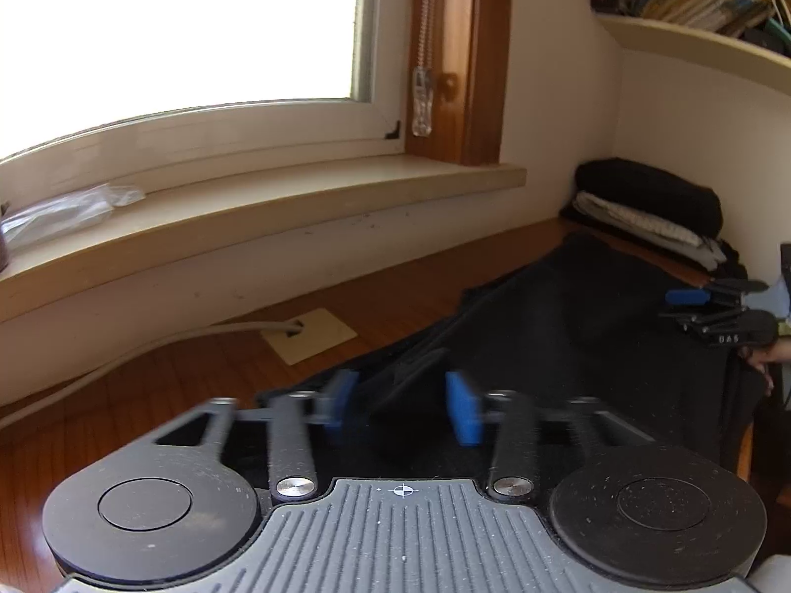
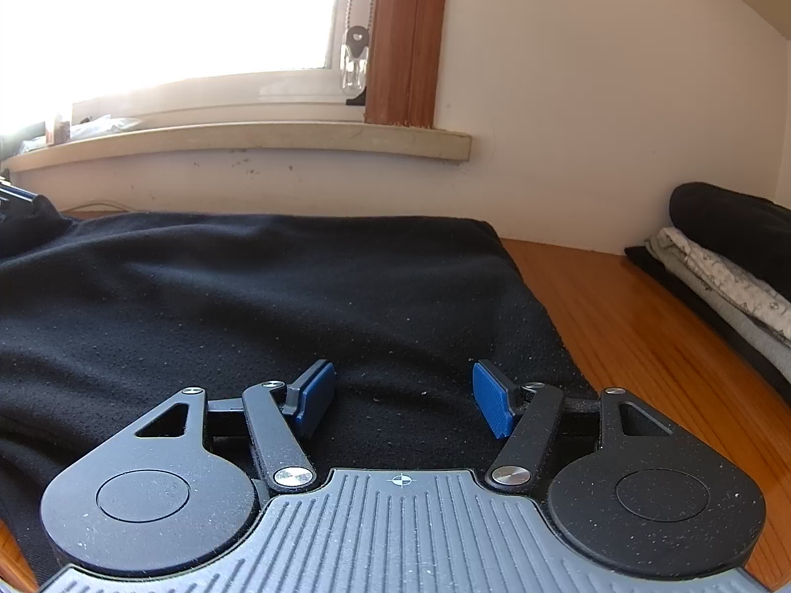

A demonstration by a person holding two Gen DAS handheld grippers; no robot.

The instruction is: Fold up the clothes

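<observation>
Left-wrist view shows the left gripper (image 1: 403, 407) low over the near-left end of a black knit garment (image 1: 568, 326), its blue pads (image 1: 341, 402) spread with a raised ridge of the dark cloth between them, though motion blur hides whether the pads touch it; the garment lies spread across a reddish wooden tabletop (image 1: 197, 375), running from the gripper toward a stack of folded clothes, black over pale grey (image 1: 647, 212), in the far right corner under a bookshelf. Right-wrist view shows the right gripper (image 2: 403, 398) resting over the same black cloth near its right edge, jaws standing apart with nothing pinched, only flat fabric below; bare wood lies just beside that edge.

The step in hand appears to be taking hold of both ends before a fold; to do it well, each gripper should probably dip until one pad slides beneath the hem, then close on a single layer close to the corner; both corners would best rise together, so the cloth stays taut and the fold falls square rather than bunching.
</observation>
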